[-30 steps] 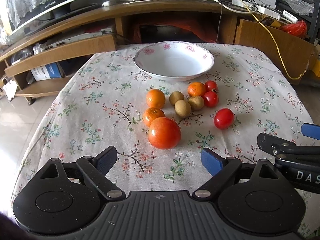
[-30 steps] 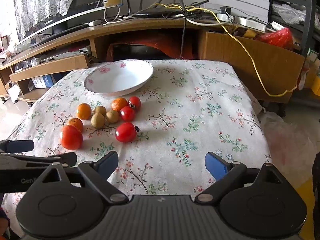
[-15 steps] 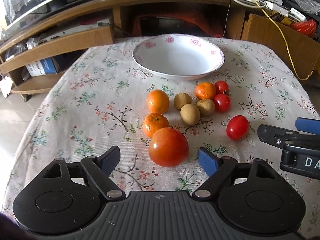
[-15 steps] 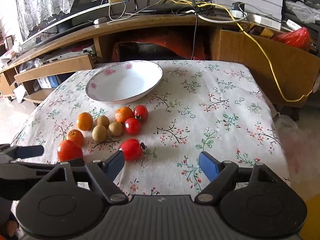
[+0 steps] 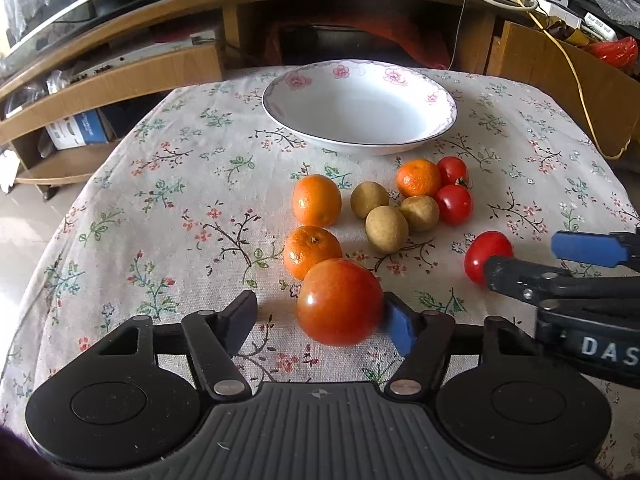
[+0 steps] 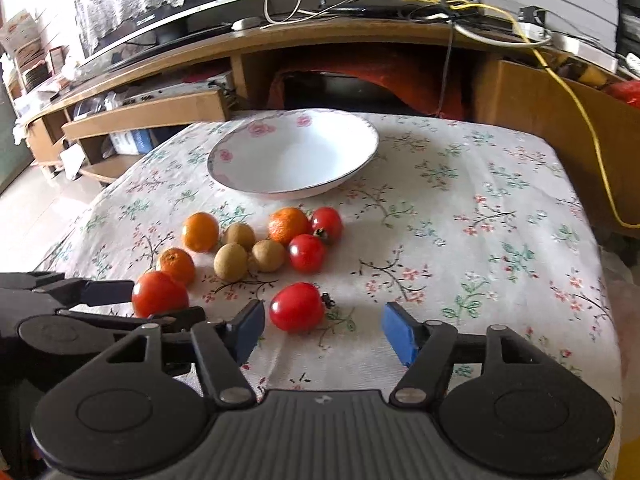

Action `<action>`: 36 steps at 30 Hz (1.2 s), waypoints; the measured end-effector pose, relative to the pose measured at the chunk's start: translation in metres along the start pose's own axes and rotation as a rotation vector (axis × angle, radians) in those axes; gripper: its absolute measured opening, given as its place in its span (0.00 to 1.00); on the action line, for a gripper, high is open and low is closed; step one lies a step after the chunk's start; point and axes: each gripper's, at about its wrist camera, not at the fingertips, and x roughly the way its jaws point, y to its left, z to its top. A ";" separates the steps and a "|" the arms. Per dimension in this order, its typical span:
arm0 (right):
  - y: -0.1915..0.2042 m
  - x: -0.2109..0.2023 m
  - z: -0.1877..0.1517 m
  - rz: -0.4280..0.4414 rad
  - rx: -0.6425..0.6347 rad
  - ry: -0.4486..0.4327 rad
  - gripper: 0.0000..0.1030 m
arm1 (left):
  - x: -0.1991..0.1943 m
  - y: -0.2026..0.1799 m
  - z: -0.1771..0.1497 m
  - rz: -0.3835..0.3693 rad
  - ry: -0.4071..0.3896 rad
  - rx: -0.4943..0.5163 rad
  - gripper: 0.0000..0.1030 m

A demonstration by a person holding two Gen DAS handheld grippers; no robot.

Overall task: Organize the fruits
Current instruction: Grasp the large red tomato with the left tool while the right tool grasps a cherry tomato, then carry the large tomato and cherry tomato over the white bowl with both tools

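A white floral bowl (image 5: 442, 130) (image 6: 224, 176) stands empty at the back of the table. Before it lie oranges (image 5: 316, 199), brown longans (image 5: 386, 228) and small tomatoes (image 5: 453, 203). My left gripper (image 5: 322, 322) is open around a large tomato (image 5: 339, 301) (image 6: 159, 294); its right pad touches the fruit, its left pad is apart. My right gripper (image 6: 323, 330) is open, with a red tomato (image 6: 297, 306) (image 5: 486, 250) just inside its left finger.
The table wears a floral cloth (image 5: 168, 216). A wooden TV stand (image 5: 120, 76) with shelves, boxes and cables runs behind it. A yellow cable (image 6: 576, 104) hangs at the right. Each gripper shows at the edge of the other's view.
Both grippers have moved forward and down toward the fruit. The large tomato now sits between my left fingers, and the red tomato sits between my right fingers.
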 end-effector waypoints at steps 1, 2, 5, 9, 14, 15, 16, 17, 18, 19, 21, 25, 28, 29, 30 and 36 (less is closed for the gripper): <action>0.001 0.002 0.000 0.006 -0.004 0.001 0.59 | 0.000 0.000 0.000 -0.001 0.000 0.000 0.71; 0.001 0.004 0.001 0.013 -0.010 0.005 0.57 | 0.000 0.001 0.000 -0.002 -0.001 0.001 0.71; 0.002 0.010 0.002 0.027 -0.015 0.023 0.55 | 0.000 0.004 0.000 -0.003 -0.005 -0.005 0.69; 0.004 0.020 0.003 0.042 -0.029 0.044 0.45 | 0.001 0.004 0.000 0.001 -0.009 0.003 0.70; 0.006 0.026 0.003 0.047 -0.052 0.048 0.37 | 0.003 0.005 0.001 0.001 -0.012 -0.002 0.74; 0.006 0.026 0.004 0.048 -0.051 0.050 0.37 | 0.003 0.005 0.002 0.000 -0.010 -0.004 0.74; 0.006 0.027 0.004 0.050 -0.049 0.052 0.37 | 0.003 0.005 0.002 0.001 -0.009 -0.003 0.74; 0.005 0.026 0.004 0.053 -0.048 0.054 0.36 | 0.003 0.005 0.002 0.002 -0.008 -0.004 0.74; 0.005 0.025 0.004 0.054 -0.048 0.056 0.36 | 0.004 0.005 0.003 0.000 -0.005 -0.006 0.72; 0.005 0.025 0.004 0.054 -0.047 0.056 0.36 | 0.003 0.005 0.003 -0.007 -0.004 -0.006 0.68; 0.004 0.023 0.003 0.053 -0.043 0.059 0.36 | 0.002 0.004 0.003 -0.021 0.000 0.004 0.64; 0.001 0.021 0.003 0.054 -0.030 0.065 0.35 | -0.001 0.000 0.001 -0.031 0.006 0.013 0.58; 0.001 0.019 0.001 0.054 -0.032 0.069 0.35 | -0.002 0.000 0.000 -0.042 0.010 0.013 0.53; 0.001 0.018 0.001 0.051 -0.036 0.069 0.35 | -0.002 0.000 0.001 -0.045 0.012 0.014 0.52; 0.001 0.018 0.000 0.048 -0.040 0.070 0.35 | -0.002 0.000 0.002 -0.047 0.012 0.014 0.51; -0.001 0.016 0.000 0.050 -0.022 0.083 0.35 | 0.001 -0.001 0.004 -0.034 0.008 0.011 0.55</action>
